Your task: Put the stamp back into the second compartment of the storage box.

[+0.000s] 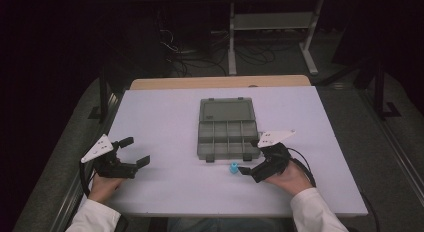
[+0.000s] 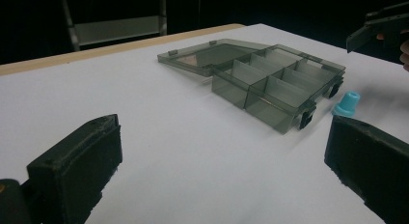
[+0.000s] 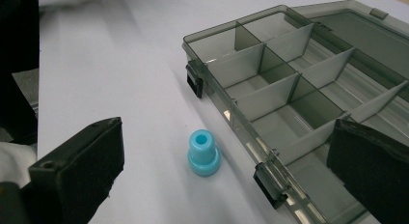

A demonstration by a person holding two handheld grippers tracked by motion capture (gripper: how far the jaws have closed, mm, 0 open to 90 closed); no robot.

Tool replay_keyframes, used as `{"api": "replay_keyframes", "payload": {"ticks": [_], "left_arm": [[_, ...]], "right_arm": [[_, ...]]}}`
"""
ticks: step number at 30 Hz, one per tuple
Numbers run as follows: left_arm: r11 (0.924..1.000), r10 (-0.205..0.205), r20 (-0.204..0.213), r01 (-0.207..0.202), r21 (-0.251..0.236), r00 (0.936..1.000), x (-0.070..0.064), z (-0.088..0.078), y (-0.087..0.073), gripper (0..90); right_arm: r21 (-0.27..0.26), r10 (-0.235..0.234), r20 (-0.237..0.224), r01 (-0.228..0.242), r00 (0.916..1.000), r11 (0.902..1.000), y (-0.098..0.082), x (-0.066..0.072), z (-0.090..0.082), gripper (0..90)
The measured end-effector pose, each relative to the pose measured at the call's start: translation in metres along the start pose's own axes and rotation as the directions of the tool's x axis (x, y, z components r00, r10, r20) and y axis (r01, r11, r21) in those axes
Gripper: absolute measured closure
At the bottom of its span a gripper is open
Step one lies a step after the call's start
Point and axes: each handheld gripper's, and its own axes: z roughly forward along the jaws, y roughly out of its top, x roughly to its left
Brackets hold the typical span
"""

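- We work at a white table [image 1: 165, 192] in a dark room, with a desk frame and loose cables on the floor in the upper middle of the high view.
- At the centre of that view lies the smoky grey compartment box [image 1: 227, 137], its lid [image 1: 226, 110] folded flat toward the far edge and every divided cell bare, as far as we can see.
- The small blue plug [image 1: 233, 168] stands upright on the table just below the box's near wall, between the two latches and close to, but apart from, the box.
- Our right gripper [image 1: 251, 159] sits at lower centre-right, jaws spread wide; in the right gripper view the plug [image 3: 204, 153] lies between the jaw tips, untouched.
- Our left gripper [image 1: 135, 152] rests at the lower left, well apart from the box, jaws also wide and holding nothing.
- We judge this to be the approach for picking up the plug.
- Next we should lower the right gripper so the jaws straddle the plug, then close gently; too hard a pinch could tip it or skid it against the box.
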Motion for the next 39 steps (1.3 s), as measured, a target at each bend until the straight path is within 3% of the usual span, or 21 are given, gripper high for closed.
{"api": "replay_keyframes", "payload": {"ticks": [15, 18, 23, 35, 39], "left_arm": [[1.0, 0.003, 0.001, -0.003, 0.001, 1.0, 0.0, 0.0, 0.0, 0.0], [1.0, 0.003, 0.001, -0.003, 0.001, 1.0, 0.0, 0.0, 0.0, 0.0], [1.0, 0.004, 0.002, -0.004, 0.002, 1.0, 0.0, 0.0, 0.0, 0.0], [1.0, 0.001, 0.002, -0.001, 0.001, 1.0, 0.0, 0.0, 0.0, 0.0], [1.0, 0.004, 0.002, -0.004, 0.004, 1.0, 0.0, 0.0, 0.0, 0.0]], "right_arm": [[0.059, -0.022, -0.023, 0.024, 0.9995, 0.998, 0.002, 0.009, 0.015, 0.0], [0.07, -0.026, -0.045, 0.029, 0.9986, 0.9971, 0.002, 0.009, 0.017, 7.0], [0.086, -0.03, -0.046, 0.034, 0.9985, 0.9957, 0.002, 0.01, 0.021, 10.9], [0.131, -0.042, -0.047, 0.048, 0.998, 0.9902, 0.001, 0.011, 0.029, 14.5], [0.148, -0.075, -0.037, 0.08, 0.9965, 0.9858, 0.001, 0.01, 0.03, 18.2]]}}
